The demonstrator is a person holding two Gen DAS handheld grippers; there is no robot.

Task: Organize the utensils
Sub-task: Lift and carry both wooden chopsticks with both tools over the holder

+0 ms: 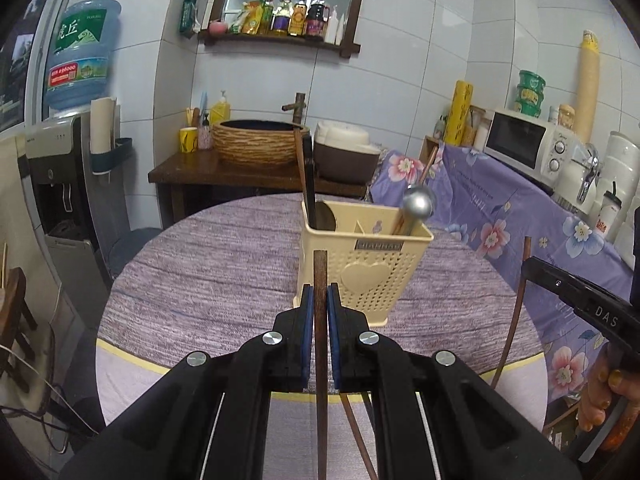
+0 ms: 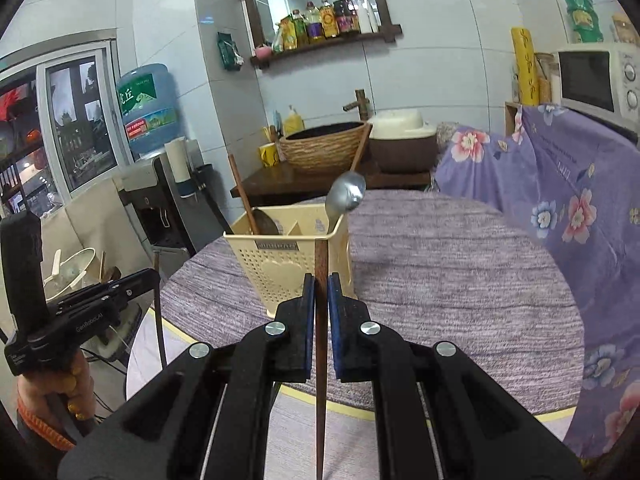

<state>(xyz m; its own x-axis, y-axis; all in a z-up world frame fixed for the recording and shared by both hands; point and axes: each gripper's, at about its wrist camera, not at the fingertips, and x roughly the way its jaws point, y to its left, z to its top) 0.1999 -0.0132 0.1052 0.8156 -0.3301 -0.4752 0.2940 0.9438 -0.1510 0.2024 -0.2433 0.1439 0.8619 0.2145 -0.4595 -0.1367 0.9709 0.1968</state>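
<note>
Each gripper clamps one dark wooden chopstick upright between its blue pads: the left gripper holds the left chopstick, the right gripper the right chopstick. The cream perforated plastic holder stands on the woven purple surface near its far edge. Best to lift each tip above the rim, centre it over the compartment with the steel spoon, then lower it straight.
</note>
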